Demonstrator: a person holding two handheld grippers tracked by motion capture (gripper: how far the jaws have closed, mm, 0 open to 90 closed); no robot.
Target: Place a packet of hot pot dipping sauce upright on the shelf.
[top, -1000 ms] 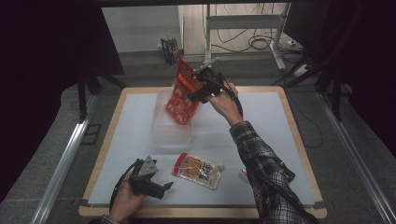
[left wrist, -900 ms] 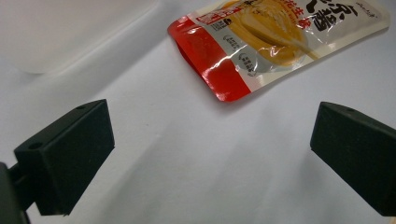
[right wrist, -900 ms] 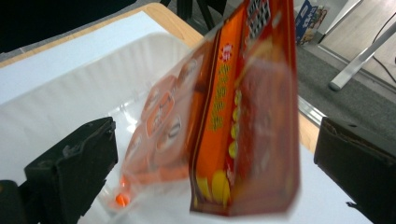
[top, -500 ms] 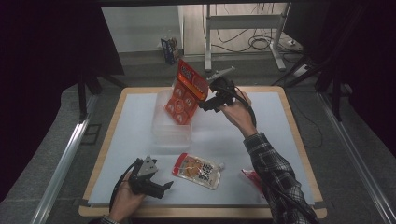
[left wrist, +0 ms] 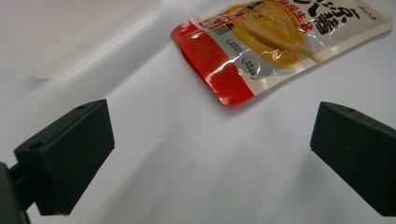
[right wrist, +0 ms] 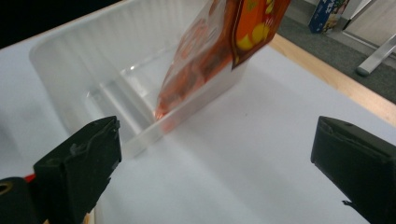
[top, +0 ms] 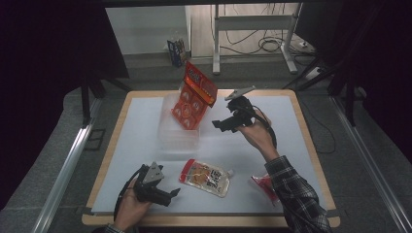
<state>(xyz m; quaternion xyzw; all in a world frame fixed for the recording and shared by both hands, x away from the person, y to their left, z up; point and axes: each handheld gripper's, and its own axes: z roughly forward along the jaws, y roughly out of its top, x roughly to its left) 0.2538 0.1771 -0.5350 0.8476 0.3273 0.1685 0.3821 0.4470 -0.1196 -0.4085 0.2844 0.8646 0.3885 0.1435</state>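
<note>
An orange snack package [top: 193,97] stands tilted in a clear plastic bin [top: 178,134] at the table's back middle, its top leaning over the bin's far rim. My right gripper [top: 224,123] hovers just right of the bin, open, holding nothing; in the right gripper view its jaws [right wrist: 215,168] face the bin [right wrist: 107,74] and the package [right wrist: 205,60]. A red and yellow sauce pouch [top: 206,177] lies flat near the front. My left gripper [top: 170,195] rests open on the table left of the pouch [left wrist: 275,42], with nothing between its fingers [left wrist: 70,149].
A small red packet [top: 264,185] lies at the front right, partly under the plaid sleeve [top: 296,199]. The white mat [top: 136,141] ends at a wooden table edge [top: 311,145]. A corner of the bin [left wrist: 65,37] shows beyond the left jaw.
My right gripper has let go of the orange package and drawn back to the right and toward the person. The package stays leaning in the bin. The left gripper has not moved.
</note>
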